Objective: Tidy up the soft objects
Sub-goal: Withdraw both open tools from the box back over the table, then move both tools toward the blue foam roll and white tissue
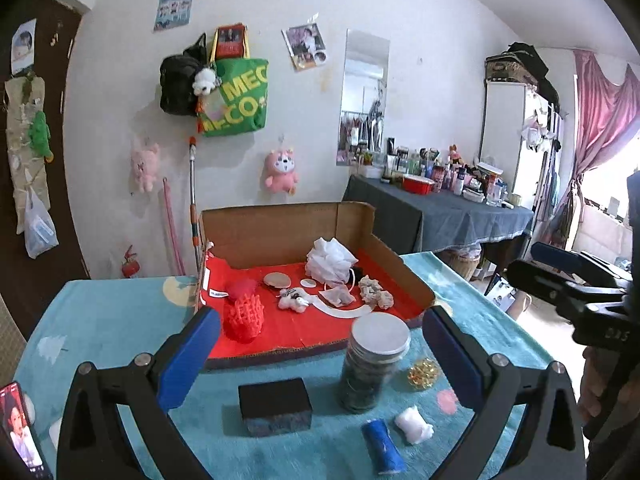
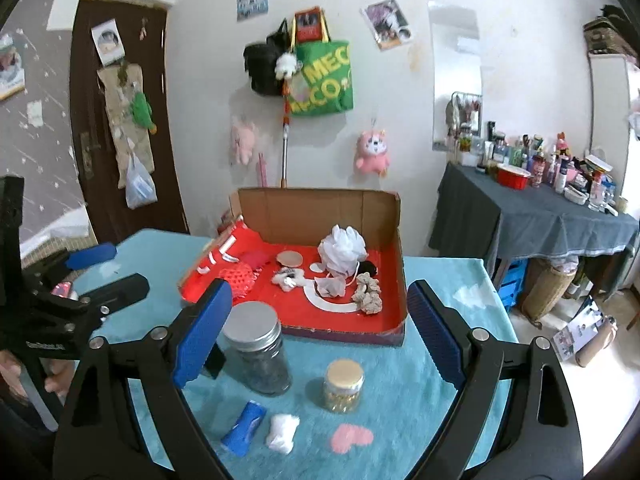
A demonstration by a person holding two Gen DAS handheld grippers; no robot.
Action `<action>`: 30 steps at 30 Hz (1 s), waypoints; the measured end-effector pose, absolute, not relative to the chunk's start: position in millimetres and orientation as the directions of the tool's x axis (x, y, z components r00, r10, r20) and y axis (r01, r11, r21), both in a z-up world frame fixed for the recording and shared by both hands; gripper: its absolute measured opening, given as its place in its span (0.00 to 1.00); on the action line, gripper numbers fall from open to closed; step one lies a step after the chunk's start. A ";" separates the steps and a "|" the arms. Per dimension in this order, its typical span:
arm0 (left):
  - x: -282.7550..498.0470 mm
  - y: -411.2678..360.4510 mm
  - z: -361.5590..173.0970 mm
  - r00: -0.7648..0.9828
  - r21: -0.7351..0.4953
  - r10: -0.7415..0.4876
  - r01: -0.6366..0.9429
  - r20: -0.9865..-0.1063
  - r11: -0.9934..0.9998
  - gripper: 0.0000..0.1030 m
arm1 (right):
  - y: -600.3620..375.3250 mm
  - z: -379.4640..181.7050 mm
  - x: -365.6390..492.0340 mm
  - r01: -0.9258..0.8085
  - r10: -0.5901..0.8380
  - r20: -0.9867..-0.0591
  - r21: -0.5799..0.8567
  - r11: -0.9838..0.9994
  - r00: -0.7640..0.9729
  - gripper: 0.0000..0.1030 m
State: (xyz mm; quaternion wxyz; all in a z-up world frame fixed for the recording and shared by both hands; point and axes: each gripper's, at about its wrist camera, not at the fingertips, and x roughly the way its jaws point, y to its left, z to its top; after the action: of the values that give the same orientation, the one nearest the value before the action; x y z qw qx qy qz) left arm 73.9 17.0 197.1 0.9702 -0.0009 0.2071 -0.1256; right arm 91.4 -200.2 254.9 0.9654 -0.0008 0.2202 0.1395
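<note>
A red-lined cardboard box (image 1: 404, 280) (image 2: 400, 264) sits on the teal table. In it lie a white mesh pouf (image 1: 330, 260) (image 2: 342, 248), a red net sponge (image 1: 244, 318), a small plush (image 1: 294, 300) and a beige scrunchie (image 2: 368, 294). In front of the box lie a white soft wad (image 1: 414, 424) (image 2: 282, 432) and a blue roll (image 1: 382, 446) (image 2: 244, 428). My left gripper (image 1: 320, 360) is open and empty above them. My right gripper (image 2: 320, 336) is open and empty too.
A large lidded glass jar (image 1: 374, 364) (image 2: 258, 350), a small gold-filled jar (image 2: 344, 386) and a black block (image 1: 276, 406) stand on the teal cloth (image 1: 100, 320). A phone (image 1: 18, 428) lies at the left edge. A cluttered side table (image 2: 540, 208) stands at the right.
</note>
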 end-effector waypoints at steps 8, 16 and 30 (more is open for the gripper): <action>36.8 2.6 180.3 0.906 -0.026 -0.231 0.238 -0.355 0.971 1.00 | -204.0 237.6 42.0 -0.216 0.212 -0.372 0.031 0.976 0.904 0.94; 24.2 2.5 148.9 0.914 -0.054 -0.198 0.191 -0.354 0.980 1.00 | -210.9 203.4 22.7 -0.153 0.164 -0.370 0.059 0.986 0.914 0.94; 34.9 -0.8 84.7 0.863 -0.064 -0.178 0.168 -0.474 0.984 1.00 | -205.4 137.1 25.9 -0.093 0.095 -0.460 0.026 0.995 0.883 0.94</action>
State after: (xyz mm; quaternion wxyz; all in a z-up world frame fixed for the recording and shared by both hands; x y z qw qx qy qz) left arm 34.9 -0.8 84.7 0.9650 -0.0101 0.2463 -0.0896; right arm 25.9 -205.4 137.1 0.9703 0.0016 0.2370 0.0484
